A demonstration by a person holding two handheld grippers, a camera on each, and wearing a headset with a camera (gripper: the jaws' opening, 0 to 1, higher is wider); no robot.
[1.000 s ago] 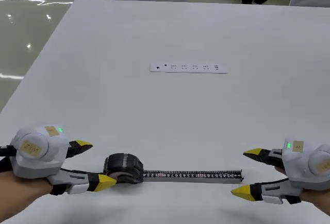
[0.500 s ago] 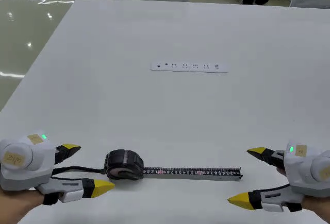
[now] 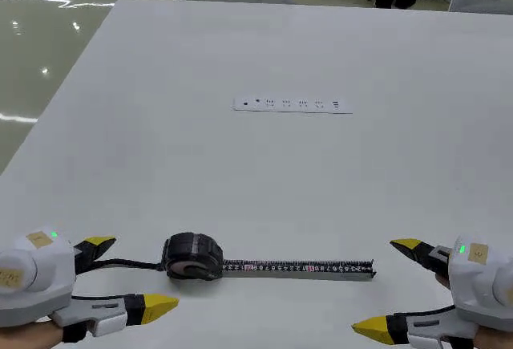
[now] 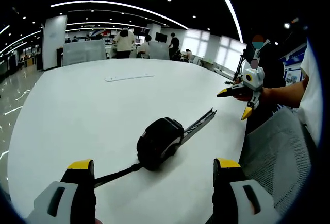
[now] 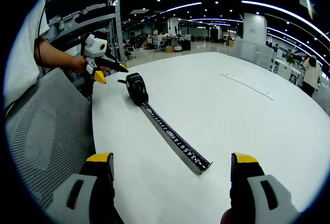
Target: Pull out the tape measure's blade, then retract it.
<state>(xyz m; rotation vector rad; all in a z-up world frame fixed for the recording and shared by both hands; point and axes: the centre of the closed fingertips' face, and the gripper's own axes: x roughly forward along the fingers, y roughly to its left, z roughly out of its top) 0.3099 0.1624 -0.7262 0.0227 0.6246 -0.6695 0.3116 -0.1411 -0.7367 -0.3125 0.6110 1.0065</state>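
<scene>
The left tool (image 3: 132, 273) has its two yellow-tipped jaws spread wide and holds nothing. The right tool (image 3: 388, 286) is the same, spread and empty. Between them lies the black round tape measure case (image 3: 192, 256), close to the near edge of the bench. Its narrow steel blade (image 3: 298, 267) is drawn out flat toward the right tool, with the end hook (image 3: 372, 269) just beside that tool. A thin black strap (image 3: 128, 265) runs from the case toward the left tool.

I think the retraction is the risky part. Neither tool steadies the case, so if the lock is released the blade may run in fast, the hook may whip, and the light case may slide on the smooth top, perhaps off the near edge. The left tool could also close on the strap instead of the case. The flat blade gives little for the right tool to pinch.

The wide white bench (image 3: 240, 172) is plain and matte, with a long white power strip (image 3: 292, 105) well apart from the tape. Around it is a bright open hall with a glossy floor (image 3: 40, 44), a grey mesh chair (image 5: 46, 126) and standing people (image 4: 124, 41) far behind.
</scene>
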